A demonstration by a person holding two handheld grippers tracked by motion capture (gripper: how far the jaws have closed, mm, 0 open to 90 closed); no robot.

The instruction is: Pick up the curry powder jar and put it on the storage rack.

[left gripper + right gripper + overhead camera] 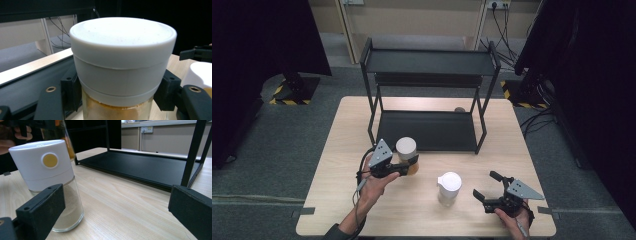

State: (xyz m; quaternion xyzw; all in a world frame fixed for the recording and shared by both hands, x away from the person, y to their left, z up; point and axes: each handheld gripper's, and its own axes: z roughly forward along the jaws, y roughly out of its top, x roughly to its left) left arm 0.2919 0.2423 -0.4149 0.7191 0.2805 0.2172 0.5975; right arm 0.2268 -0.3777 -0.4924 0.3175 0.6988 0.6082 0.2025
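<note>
The amber jar [117, 110] is pinched in my left gripper [404, 167]; my right gripper [492, 192] gapes empty, its base cropped.

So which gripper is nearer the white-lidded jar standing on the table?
Right. The right gripper sits open just beside the white-lidded jar, not touching it. The left gripper is farther off toward the rack, shut on an amber-filled jar.
</note>
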